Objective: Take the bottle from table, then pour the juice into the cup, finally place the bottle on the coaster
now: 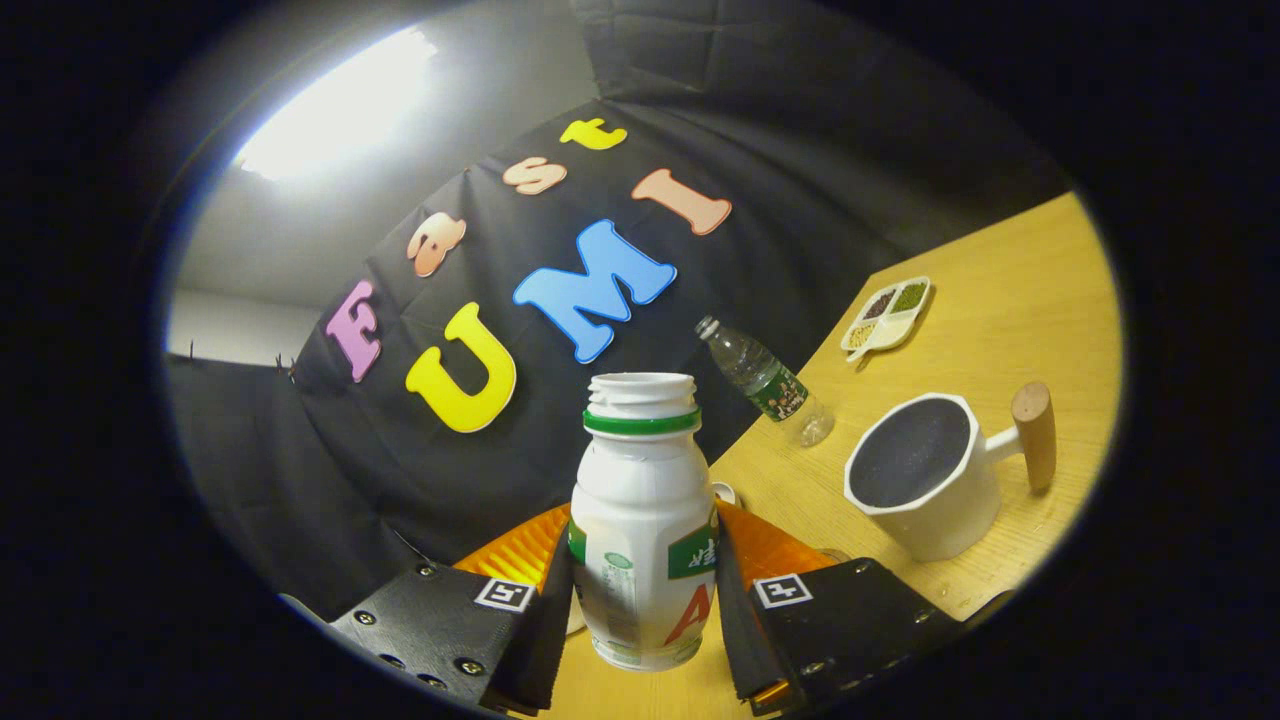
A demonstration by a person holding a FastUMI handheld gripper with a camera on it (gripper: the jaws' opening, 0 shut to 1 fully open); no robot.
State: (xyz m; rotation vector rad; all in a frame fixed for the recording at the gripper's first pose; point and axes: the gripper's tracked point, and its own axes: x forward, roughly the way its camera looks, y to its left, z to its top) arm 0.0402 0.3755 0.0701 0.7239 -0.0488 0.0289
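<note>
Gripper (645, 600) tilted, both fingers clamped on the uncapped white bottle (643, 520), lifted off the wooden table (1010, 300). Beyond: clear water bottle (765, 382) near the table edge. Rightward, white cup (925, 480) stands apart; bare tabletop around it.

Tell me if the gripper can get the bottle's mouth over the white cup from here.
Probably yes. The gripper is shut on the white bottle, lifted and uncapped, and the cup stands open just ahead to one side, with nothing between them.
</note>
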